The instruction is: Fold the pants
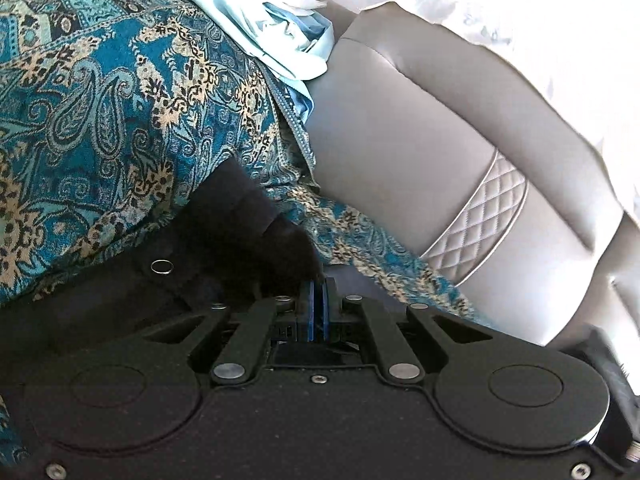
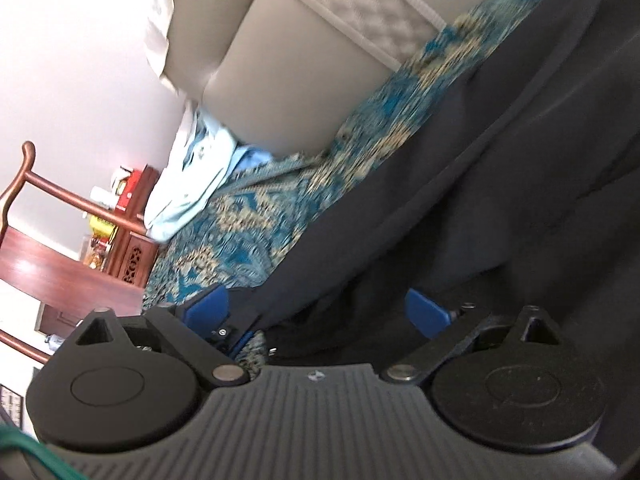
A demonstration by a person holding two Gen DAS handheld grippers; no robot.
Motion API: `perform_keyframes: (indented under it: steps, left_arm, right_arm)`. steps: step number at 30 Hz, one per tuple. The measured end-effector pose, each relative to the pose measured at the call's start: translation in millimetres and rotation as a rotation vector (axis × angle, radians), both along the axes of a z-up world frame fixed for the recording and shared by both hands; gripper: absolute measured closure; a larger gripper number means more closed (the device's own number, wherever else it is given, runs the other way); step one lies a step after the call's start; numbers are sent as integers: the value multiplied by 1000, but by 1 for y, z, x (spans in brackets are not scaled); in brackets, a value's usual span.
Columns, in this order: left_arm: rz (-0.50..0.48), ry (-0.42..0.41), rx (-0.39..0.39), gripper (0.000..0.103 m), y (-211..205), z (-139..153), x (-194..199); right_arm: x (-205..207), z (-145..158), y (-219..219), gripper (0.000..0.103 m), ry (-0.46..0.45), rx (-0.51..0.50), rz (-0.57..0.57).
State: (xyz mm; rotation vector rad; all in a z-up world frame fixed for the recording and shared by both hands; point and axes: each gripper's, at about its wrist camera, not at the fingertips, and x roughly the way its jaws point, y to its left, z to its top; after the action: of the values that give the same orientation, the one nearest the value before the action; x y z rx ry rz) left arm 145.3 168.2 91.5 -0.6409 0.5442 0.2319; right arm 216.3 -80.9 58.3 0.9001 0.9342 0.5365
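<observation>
In the left wrist view, the left gripper [image 1: 318, 300] has its blue pads pressed together, clenched on a bunched fold of the dark pants [image 1: 240, 216], whose cloth rises in a peak just ahead of the jaws; a small metal ring [image 1: 162, 267] sits on the fabric to the left. In the right wrist view, the right gripper [image 2: 316, 312] stands with its blue fingers [image 2: 208, 308] wide apart, released, with the dark cloth lying between them but neither pad pressing on it. The pants lie on a teal paisley-patterned cover [image 1: 100, 100] spread over the sofa seat. Beyond them, at the cover's far edge, a crumpled light blue garment [image 1: 276, 36] rests against the grey sofa backrest [image 1: 420, 128], which has a quilted band [image 1: 480, 220].
</observation>
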Motion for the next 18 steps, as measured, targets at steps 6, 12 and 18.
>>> perform_keyframes:
  steps: [6, 12, 18]
  left_arm:
    - [-9, 15, -42, 98, 11, -4, -6]
    - [-29, 49, -124, 99, 28, -20, -16]
    - [-67, 64, -315, 75, 53, -43, -30]
  right_arm:
    - [22, -13, 38, 32, 59, 5, -38]
    - [37, -24, 55, 87, 66, -105, -127]
    - [25, -14, 55, 92, -16, -146, -149]
